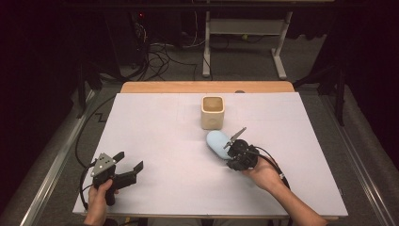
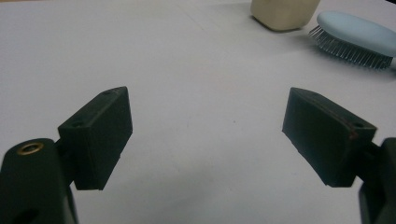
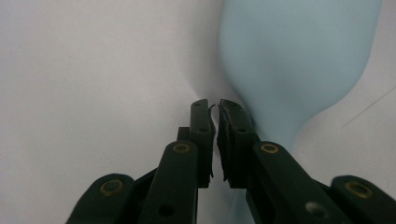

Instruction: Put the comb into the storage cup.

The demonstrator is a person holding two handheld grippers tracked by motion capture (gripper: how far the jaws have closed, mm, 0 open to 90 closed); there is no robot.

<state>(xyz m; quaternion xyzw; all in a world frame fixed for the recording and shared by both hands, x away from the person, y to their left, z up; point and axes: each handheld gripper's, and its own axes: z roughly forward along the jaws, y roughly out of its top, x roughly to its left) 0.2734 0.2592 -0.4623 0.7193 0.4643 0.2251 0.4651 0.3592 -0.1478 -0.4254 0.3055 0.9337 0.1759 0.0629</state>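
The pale blue oval plastic hairbrush (image 1: pixel 217 144) is seen lying on the white desk (image 1: pixel 179 155) just ahead of the nearly closed, empty right gripper (image 3: pixel 215 105), long axis toward it, while bristles are caught from the wide-open, empty left gripper (image 2: pixel 208 126).

A dim lab or workshop; white-covered table (image 1: pixel 155 141); cable tangles (image 1: pixel 160 56) on grey floor; metal desk frame (image 1: pixel 244 28) behind
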